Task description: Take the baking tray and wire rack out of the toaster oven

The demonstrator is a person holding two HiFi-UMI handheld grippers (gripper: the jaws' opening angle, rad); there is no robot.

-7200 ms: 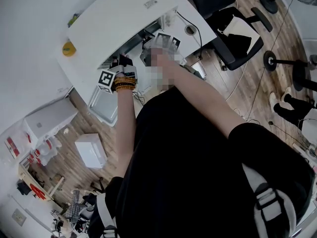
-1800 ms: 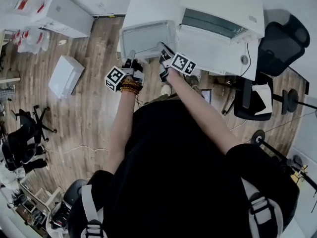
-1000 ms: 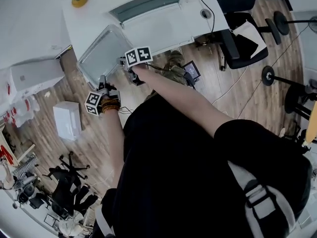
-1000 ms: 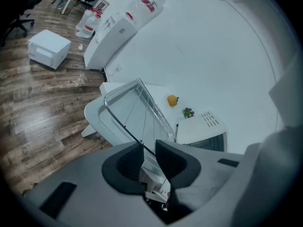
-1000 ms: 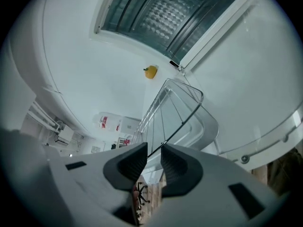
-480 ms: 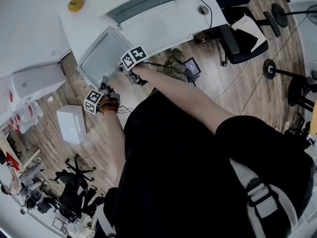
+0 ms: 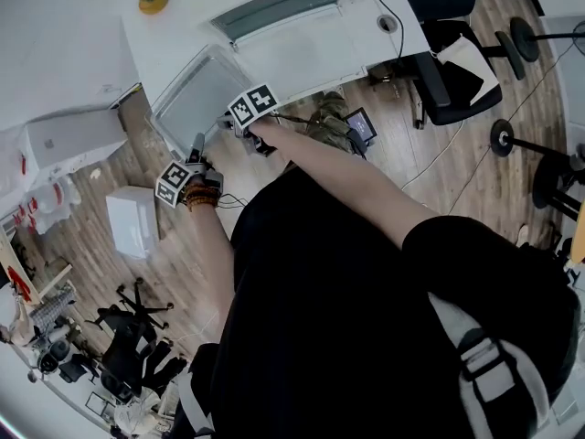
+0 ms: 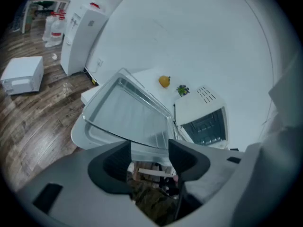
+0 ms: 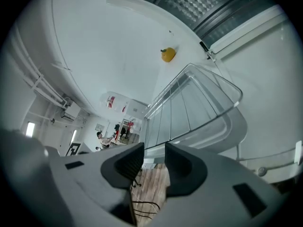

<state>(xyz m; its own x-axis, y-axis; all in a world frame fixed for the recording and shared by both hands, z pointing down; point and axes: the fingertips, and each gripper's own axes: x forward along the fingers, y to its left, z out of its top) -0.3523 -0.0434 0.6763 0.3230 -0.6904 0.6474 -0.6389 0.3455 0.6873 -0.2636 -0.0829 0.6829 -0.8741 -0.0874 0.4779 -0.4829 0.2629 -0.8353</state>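
Observation:
The metal baking tray (image 7: 196, 97) lies on the left front corner of the white table (image 7: 302, 58) with the wire rack (image 8: 127, 111) on top of it. The toaster oven (image 7: 283, 3) stands behind it, its front toward me. My left gripper (image 7: 197, 141) is at the tray's near left edge. Its jaws have just been opening and stand wide, with the tray's rim (image 8: 149, 150) between them and untouched. My right gripper (image 7: 230, 123) is at the near right edge. Its jaws have also just been opening, and the rim (image 9: 156, 148) sits just past the tips.
A yellow object (image 7: 154, 1) lies at the back of the table. On the wooden floor to the left are a white box (image 7: 132, 222) and a white cabinet (image 7: 69, 140). A black office chair (image 7: 448, 71) stands to the right.
The tray and rack stay on the table corner. Both grippers remain at its near edge, and the left gripper's marker cube has rolled a little.

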